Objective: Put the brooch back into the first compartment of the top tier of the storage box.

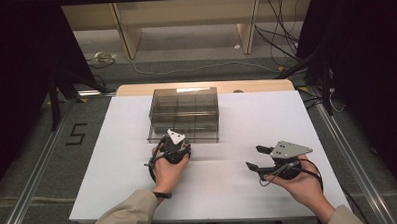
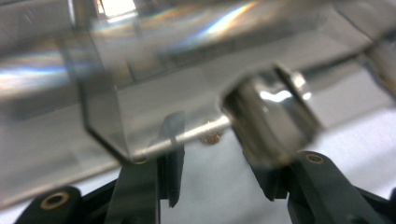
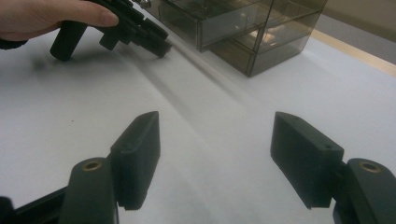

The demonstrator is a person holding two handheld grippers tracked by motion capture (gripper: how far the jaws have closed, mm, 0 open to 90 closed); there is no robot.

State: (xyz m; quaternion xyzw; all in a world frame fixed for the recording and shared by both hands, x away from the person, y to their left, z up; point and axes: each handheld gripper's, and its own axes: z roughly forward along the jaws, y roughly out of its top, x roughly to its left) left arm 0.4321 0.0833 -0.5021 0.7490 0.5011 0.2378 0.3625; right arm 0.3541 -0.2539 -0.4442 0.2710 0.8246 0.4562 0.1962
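Note:
A smoky clear drawer box (image 1: 184, 112) stands at the back middle of the white table (image 1: 113, 160). My left gripper (image 1: 175, 142) is at the box's front bottom edge. In the left gripper view its jaws (image 2: 222, 186) are open, with a shiny metal drawer knob (image 2: 271, 119) just past them, close to the right jaw. My right gripper (image 1: 253, 158) hovers over bare table at the right, open and empty (image 3: 217, 154). The right gripper view also shows the box (image 3: 243, 32) and the left gripper (image 3: 140, 30) in a hand.
The table's wooden back edge (image 1: 205, 85) lies behind the box. Beyond it are wooden shelf legs (image 1: 129, 42) and cables (image 1: 279, 44) on the floor. Metal rails (image 1: 38, 162) run along both sides, and a taped "5" (image 1: 76, 134) marks the floor at the left.

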